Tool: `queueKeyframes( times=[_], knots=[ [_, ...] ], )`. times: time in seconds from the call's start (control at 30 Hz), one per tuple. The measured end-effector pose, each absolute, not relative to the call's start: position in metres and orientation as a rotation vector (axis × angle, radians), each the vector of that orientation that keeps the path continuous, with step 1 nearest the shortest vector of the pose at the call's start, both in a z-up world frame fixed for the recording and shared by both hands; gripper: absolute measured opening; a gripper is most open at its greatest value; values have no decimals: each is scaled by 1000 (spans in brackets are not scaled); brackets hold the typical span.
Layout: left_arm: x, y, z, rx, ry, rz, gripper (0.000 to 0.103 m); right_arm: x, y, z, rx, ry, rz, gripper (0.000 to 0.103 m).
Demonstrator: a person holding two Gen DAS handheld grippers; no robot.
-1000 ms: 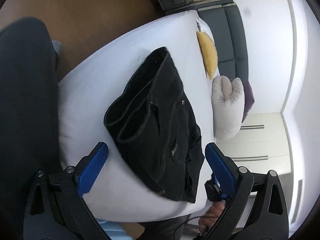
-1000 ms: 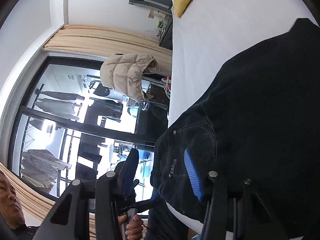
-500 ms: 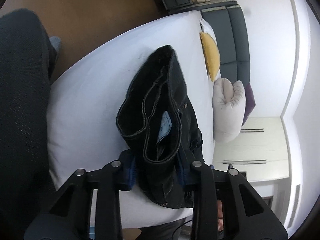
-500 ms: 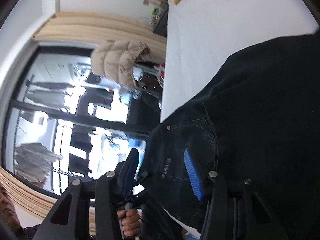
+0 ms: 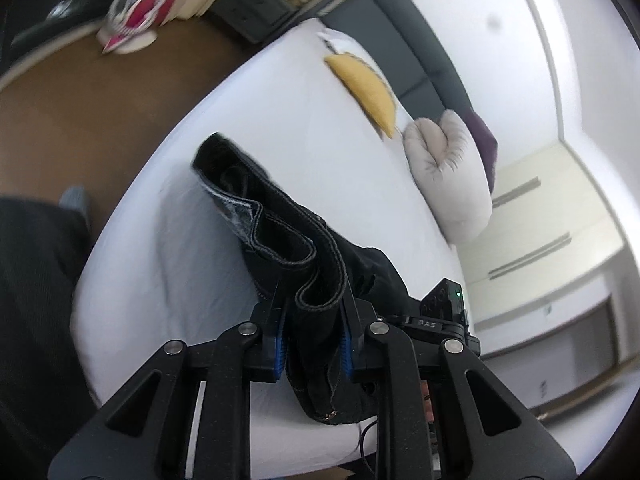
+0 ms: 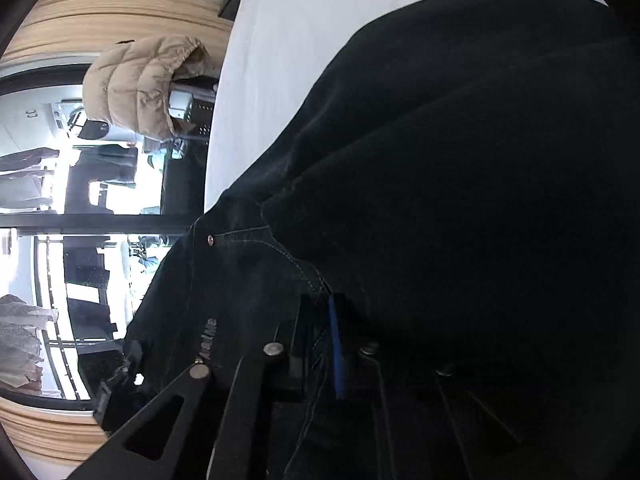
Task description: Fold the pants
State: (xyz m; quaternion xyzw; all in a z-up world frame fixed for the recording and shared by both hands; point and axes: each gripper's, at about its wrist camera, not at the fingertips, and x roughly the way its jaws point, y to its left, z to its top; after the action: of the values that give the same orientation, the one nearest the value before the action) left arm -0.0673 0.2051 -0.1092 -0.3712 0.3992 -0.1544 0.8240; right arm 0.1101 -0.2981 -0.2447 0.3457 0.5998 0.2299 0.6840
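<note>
Black denim pants [image 5: 280,216] lie bunched on a white bed [image 5: 280,112]. My left gripper [image 5: 312,312] has its jaws closing with the stitched leg hems pinched between the blue pads, and the cloth hangs lifted off the sheet. In the right wrist view the pants [image 6: 460,160] fill most of the picture. My right gripper [image 6: 320,308] has its jaws closing on the denim near the pocket seam, with fabric caught between them. The right gripper's black body [image 5: 444,308] shows just behind the pants in the left wrist view.
A yellow pillow [image 5: 368,88] and a grey cushion [image 5: 452,172] lie by the dark headboard [image 5: 420,60]. Brown floor [image 5: 80,112] lies left of the bed, with a person's dark-clad leg [image 5: 32,300]. A beige puffer jacket [image 6: 140,88] hangs by the window [image 6: 60,240].
My left gripper went from wide open to shut on the leg hems and lifted them while rolling. My right gripper dropped closer to the pants and closed on the denim.
</note>
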Motion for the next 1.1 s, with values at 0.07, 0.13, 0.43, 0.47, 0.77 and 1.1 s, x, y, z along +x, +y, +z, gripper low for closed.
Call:
queueKeyframes(
  times=[0.07, 0.13, 0.43, 0.47, 0.77, 1.1],
  knots=[
    [-62, 190, -96, -731, 836, -351, 19, 105, -297, -244, 756, 1311, 511, 6],
    [-42, 163, -82, -677, 823, -374, 19, 102, -297, -242, 759, 1293, 514, 7],
    [-22, 14, -40, -291, 796, -577, 19, 100, -336, -162, 872, 1114, 690, 80],
    [-23, -1, -41, -255, 794, -594, 19, 100, -338, -152, 860, 1109, 723, 80],
    [-31, -102, -60, -2, 805, -706, 19, 99, -332, -107, 694, 1094, 806, 93],
    [-55, -161, -81, 145, 806, -777, 16, 98, -370, -159, 679, 1209, 635, 17]
  ],
)
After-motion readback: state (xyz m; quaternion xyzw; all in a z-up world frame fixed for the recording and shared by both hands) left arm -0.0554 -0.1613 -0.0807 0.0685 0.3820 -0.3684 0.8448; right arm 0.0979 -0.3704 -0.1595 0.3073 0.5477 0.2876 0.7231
